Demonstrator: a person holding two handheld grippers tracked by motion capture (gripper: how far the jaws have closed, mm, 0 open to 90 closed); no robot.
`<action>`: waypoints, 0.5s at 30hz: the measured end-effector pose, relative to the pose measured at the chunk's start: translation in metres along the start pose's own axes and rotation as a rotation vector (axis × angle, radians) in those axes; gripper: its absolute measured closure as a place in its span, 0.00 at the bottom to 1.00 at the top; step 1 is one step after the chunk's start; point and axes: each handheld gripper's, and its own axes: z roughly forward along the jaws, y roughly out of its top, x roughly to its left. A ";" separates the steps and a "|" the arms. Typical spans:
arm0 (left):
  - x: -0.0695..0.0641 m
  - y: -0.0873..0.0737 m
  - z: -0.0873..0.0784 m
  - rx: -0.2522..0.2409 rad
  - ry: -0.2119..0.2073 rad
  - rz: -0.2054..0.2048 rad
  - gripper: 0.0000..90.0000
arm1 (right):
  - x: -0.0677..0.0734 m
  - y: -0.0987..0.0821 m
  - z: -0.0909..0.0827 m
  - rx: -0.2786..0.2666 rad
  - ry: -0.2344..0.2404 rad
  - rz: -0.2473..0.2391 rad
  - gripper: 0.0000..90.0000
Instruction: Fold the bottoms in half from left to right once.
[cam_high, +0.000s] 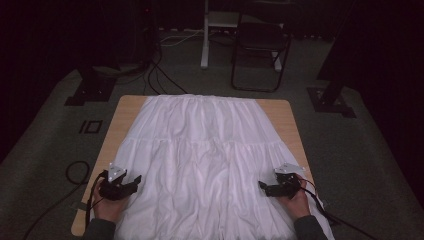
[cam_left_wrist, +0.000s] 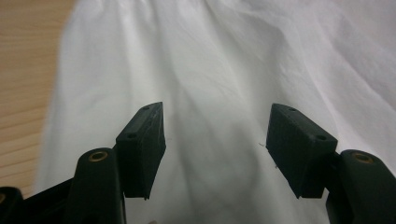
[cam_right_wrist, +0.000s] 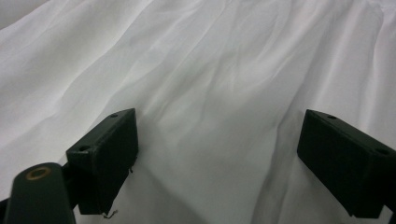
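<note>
Poised to fold: skirt (cam_high: 205, 165) spread flat across table (cam_high: 287, 117), left tongs (cam_high: 134, 181) at 8 o'clock, right tongs (cam_high: 263, 187) at 4, both open, empty; next, pinching the near hem.

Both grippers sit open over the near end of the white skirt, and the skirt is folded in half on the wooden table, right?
Not quite. The white skirt isn't folded: the high view shows it spread out flat, full length, along the wooden table. The rest holds: the left gripper and right gripper sit over its near end, jaws open with nothing pinched, as each gripper view shows.
</note>
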 end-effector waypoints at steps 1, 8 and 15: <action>0.003 -0.001 -0.003 0.000 0.014 0.000 0.42 | 0.000 0.000 0.000 0.000 -0.001 -0.001 0.13; 0.041 -0.019 -0.018 0.028 0.114 -0.115 0.32 | 0.000 0.000 0.000 0.000 -0.001 0.001 0.14; 0.054 -0.033 -0.015 0.097 0.072 -0.162 0.28 | 0.000 0.000 0.000 0.000 -0.001 0.001 0.14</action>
